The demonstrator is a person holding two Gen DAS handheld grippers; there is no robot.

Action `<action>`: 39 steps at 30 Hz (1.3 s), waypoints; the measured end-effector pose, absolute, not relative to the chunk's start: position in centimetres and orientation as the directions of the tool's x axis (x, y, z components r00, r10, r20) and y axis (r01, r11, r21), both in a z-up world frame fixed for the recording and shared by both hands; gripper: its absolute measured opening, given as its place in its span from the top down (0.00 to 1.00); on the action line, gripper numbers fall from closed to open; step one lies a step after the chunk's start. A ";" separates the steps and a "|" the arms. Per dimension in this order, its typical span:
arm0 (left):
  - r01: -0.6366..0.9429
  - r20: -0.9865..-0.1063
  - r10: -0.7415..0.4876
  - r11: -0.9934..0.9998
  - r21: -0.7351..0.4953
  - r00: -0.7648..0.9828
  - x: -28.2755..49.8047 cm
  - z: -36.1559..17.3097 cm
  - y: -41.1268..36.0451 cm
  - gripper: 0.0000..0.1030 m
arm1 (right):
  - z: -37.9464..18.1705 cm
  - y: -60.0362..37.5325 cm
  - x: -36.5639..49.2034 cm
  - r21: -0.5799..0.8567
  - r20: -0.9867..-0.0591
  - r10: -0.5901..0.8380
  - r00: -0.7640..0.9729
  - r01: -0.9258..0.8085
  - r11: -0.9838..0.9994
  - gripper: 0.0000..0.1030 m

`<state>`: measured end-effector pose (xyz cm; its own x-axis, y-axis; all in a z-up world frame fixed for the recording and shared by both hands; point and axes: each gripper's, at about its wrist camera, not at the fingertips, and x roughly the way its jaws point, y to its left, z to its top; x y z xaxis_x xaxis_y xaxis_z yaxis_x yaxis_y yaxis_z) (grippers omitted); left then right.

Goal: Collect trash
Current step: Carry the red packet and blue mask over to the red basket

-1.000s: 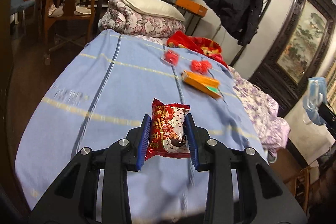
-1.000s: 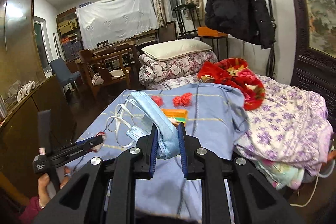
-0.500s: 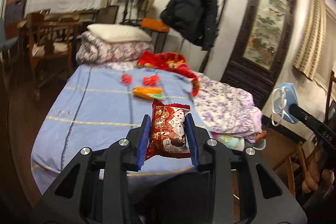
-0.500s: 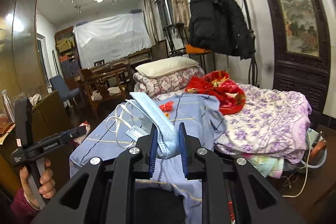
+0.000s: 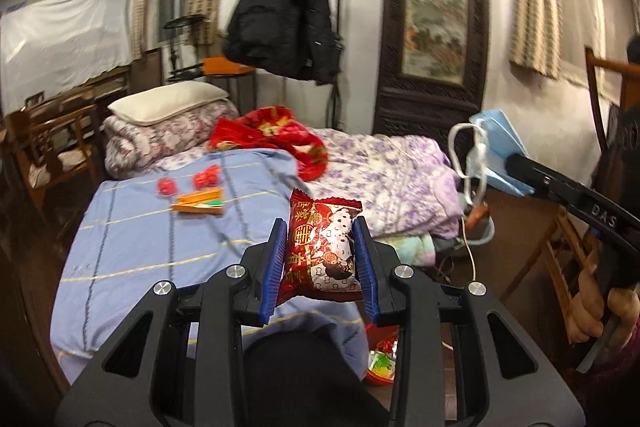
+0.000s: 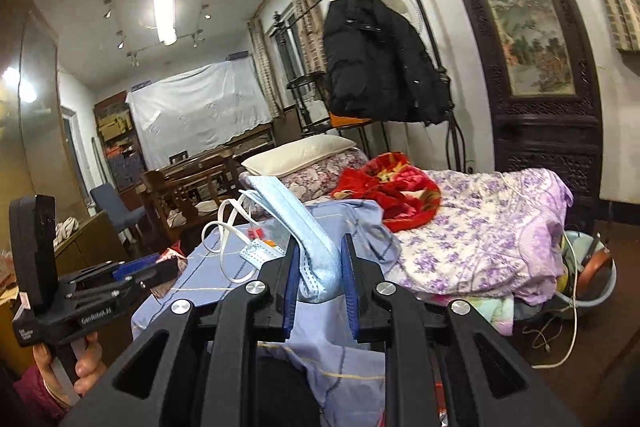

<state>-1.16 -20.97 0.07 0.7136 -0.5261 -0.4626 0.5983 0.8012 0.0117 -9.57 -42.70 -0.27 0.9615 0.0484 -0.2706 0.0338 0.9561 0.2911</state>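
Left wrist view: the bed [image 5: 132, 227], with its blue striped sheet, fills the middle ground; an orange packet [image 5: 199, 206] and two red scraps [image 5: 188, 181] lie on it, uncollected. The left gripper [image 5: 320, 257] pinches a red snack wrapper [image 5: 322, 249] between its blue pads, held clear above the sheet near the foot of the bed. The right gripper [image 6: 320, 279] is clamped on a blue face mask [image 6: 298, 223], whose ear loops [image 6: 224, 247] dangle free. Judged step: carrying both pieces to a bin, which no view clearly shows. Both grips should be kept firm and the loops kept from snagging on the bedding. Compared with a second earlier, both cameras have drawn back from the bed and swung toward the framed panel [image 5: 434, 19]; each gripper's hold looks unchanged.
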 end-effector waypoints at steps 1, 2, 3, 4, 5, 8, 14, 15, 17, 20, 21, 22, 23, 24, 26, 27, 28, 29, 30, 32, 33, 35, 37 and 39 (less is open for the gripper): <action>0.611 -0.471 -0.532 0.791 0.019 0.704 -1.2 -0.2 -21.9 0.67 | -0.7 -43.4 -9.6 0.299 -0.276 0.041 0.960 0.045 0.953 0.80; 0.621 -0.478 -0.536 0.783 0.027 0.696 -1.4 -0.5 -22.9 0.67 | -1.1 -44.0 -9.8 0.307 -0.281 0.035 0.959 0.056 0.950 0.80; 0.632 -0.486 -0.539 0.774 0.036 0.688 -1.4 -0.9 -23.9 0.67 | -1.4 -44.5 -9.7 0.314 -0.286 0.031 0.958 0.063 0.947 0.80; 0.639 -0.492 -0.540 0.768 0.042 0.683 -1.4 -1.1 -24.5 0.67 | -1.9 -45.0 -9.7 0.321 -0.291 0.027 0.956 0.071 0.945 0.80; 0.646 -0.499 -0.541 0.761 0.050 0.676 -1.4 -1.5 -25.3 0.67 | -2.6 -45.8 -9.7 0.333 -0.302 0.021 0.953 0.085 0.939 0.80; 0.666 -0.521 -0.544 0.743 0.066 0.658 -1.3 -2.6 -27.2 0.66 | -4.2 -47.2 -9.4 0.357 -0.327 0.011 0.945 0.113 0.927 0.80; 0.691 -0.562 -0.540 0.718 0.080 0.626 -0.7 -4.7 -29.8 0.66 | -8.9 -50.2 -8.5 0.409 -0.407 0.005 0.914 0.177 0.895 0.80; 0.694 -0.569 -0.539 0.716 0.079 0.621 -0.6 -5.0 -30.1 0.66 | -9.5 -50.7 -8.3 0.413 -0.417 0.005 0.909 0.185 0.892 0.80; 0.698 -0.584 -0.535 0.711 0.079 0.611 -0.3 -5.8 -30.8 0.67 | -11.0 -51.5 -7.9 0.423 -0.440 0.004 0.898 0.203 0.883 0.80; 0.705 -0.607 -0.528 0.705 0.079 0.595 0.2 -7.0 -31.7 0.67 | -13.6 -52.6 -7.4 0.444 -0.479 0.008 0.878 0.234 0.865 0.80; 0.707 -0.614 -0.524 0.703 0.080 0.590 0.4 -7.3 -32.0 0.67 | -14.2 -53.0 -7.2 0.448 -0.487 0.009 0.873 0.241 0.861 0.80; 0.710 -0.622 -0.521 0.700 0.080 0.584 0.6 -7.8 -32.2 0.67 | -14.8 -53.3 -7.1 0.451 -0.496 0.008 0.868 0.249 0.857 0.80; 0.713 -0.631 -0.518 0.697 0.079 0.577 0.7 -8.2 -32.6 0.67 | -15.8 -53.7 -7.0 0.458 -0.508 0.009 0.861 0.262 0.850 0.80; 0.715 -0.638 -0.516 0.695 0.079 0.571 0.9 -8.5 -32.8 0.67 | -16.3 -53.9 -6.9 0.463 -0.515 0.010 0.857 0.268 0.845 0.80; 0.720 -0.655 -0.508 0.689 0.080 0.559 1.2 -9.4 -33.6 0.67 | -17.8 -54.4 -6.7 0.480 -0.531 0.018 0.847 0.284 0.830 0.80; 0.723 -0.665 -0.503 0.686 0.081 0.552 1.4 -9.9 -34.0 0.67 | -18.3 -54.6 -6.7 0.486 -0.536 0.019 0.844 0.290 0.825 0.80; 0.726 -0.673 -0.500 0.683 0.081 0.545 1.5 -10.4 -34.4 0.67 | -18.9 -54.9 -6.6 0.491 -0.541 0.021 0.840 0.296 0.819 0.80; 0.729 -0.680 -0.497 0.680 0.081 0.539 1.7 -10.7 -34.7 0.67 | -19.5 -55.2 -6.6 0.497 -0.546 0.023 0.837 0.302 0.814 0.80; 0.732 -0.687 -0.494 0.677 0.081 0.533 1.7 -11.1 -35.0 0.67 | -20.1 -55.5 -6.5 0.504 -0.552 0.024 0.834 0.310 0.806 0.80; 0.740 -0.703 -0.487 0.668 0.083 0.518 2.0 -12.0 -36.0 0.66 | -21.3 -56.2 -6.6 0.522 -0.557 0.027 0.830 0.325 0.789 0.80; 0.745 -0.712 -0.483 0.662 0.083 0.509 2.1 -12.5 -36.5 0.67 | -21.7 -56.6 -6.7 0.529 -0.559 0.028 0.829 0.330 0.782 0.80; 0.755 -0.723 -0.481 0.650 0.085 0.496 2.1 -13.2 -37.3 0.67 | -22.7 -57.4 -7.0 0.545 -0.561 0.027 0.827 0.345 0.764 0.80; 0.767 -0.733 -0.479 0.635 0.090 0.482 2.0 -14.0 -38.4 0.67 | -23.5 -58.1 -7.2 0.558 -0.565 0.025 0.825 0.359 0.748 0.80; 0.778 -0.743 -0.478 0.622 0.091 0.468 1.8 -14.7 -39.4 0.66 | -24.4 -58.8 -7.6 0.569 -0.568 0.022 0.823 0.373 0.732 0.80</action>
